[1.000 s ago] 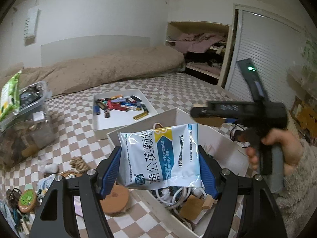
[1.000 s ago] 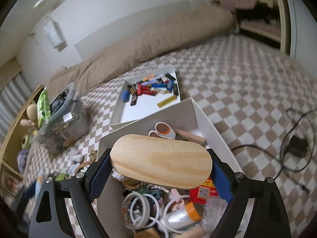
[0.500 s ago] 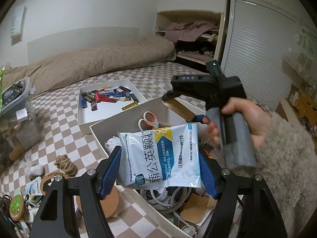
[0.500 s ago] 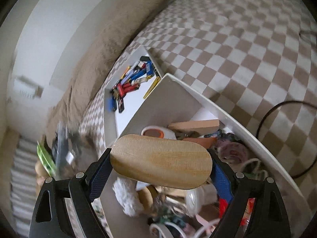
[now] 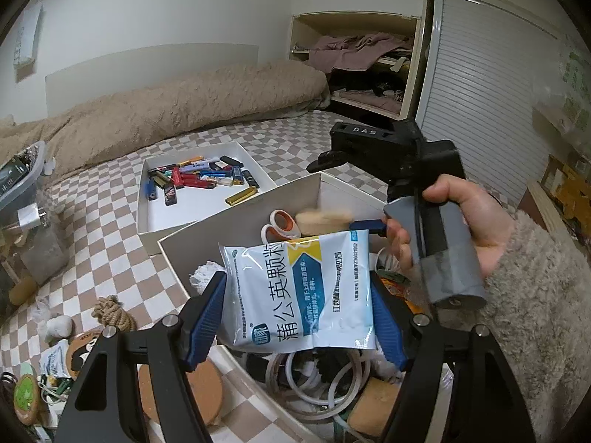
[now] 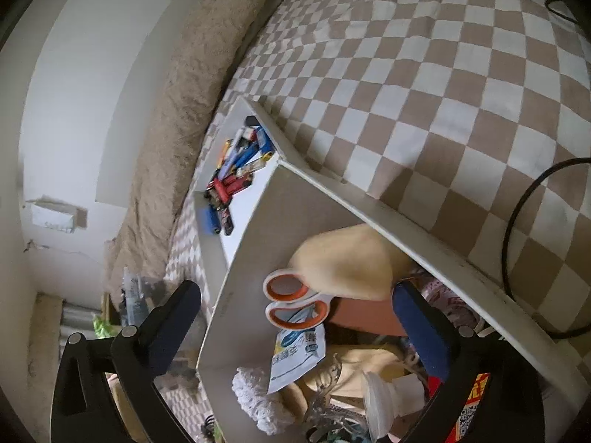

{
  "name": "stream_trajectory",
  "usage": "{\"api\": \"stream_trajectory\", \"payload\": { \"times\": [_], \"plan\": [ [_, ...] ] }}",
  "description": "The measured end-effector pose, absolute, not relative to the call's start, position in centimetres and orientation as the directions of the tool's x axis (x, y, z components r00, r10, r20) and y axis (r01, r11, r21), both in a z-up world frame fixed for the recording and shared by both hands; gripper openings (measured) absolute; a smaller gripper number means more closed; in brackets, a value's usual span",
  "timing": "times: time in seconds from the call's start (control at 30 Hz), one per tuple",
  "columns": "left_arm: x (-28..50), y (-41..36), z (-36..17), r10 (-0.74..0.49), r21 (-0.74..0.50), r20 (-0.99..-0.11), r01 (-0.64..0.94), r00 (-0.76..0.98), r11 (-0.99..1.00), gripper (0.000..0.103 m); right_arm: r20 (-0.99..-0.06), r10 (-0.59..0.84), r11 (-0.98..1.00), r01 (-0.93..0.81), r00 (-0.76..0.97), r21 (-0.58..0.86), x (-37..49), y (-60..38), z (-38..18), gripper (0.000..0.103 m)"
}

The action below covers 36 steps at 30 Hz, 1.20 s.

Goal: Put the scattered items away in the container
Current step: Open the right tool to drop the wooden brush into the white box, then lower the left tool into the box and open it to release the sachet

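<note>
Your right tool was opening to release the wooden oval, blurred, into the white box; your left tool clenched the sachet above that box, awaiting deposit.

a rumpled beige blanket is seen along the white wall; clothes are piled on open shelves.
</note>
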<state>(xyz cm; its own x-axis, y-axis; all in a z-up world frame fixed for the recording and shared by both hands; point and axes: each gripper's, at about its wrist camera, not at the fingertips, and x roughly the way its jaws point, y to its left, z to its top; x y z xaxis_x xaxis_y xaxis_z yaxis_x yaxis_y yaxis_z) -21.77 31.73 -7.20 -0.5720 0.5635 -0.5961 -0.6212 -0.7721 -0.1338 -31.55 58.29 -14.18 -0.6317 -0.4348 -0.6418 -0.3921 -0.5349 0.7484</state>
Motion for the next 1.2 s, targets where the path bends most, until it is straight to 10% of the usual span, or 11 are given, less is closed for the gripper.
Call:
{"api": "stream_trajectory", "payload": {
  "times": [1.2],
  "plan": [
    [-30.4,41.8,-9.4,0.537,-0.267,-0.768,-0.588,-0.348,-0.764,0.073,-0.567,-0.459,-0.789,0.021,-0.684,0.614,-18.3,58.2,-7.3,0.103]
  ]
}}
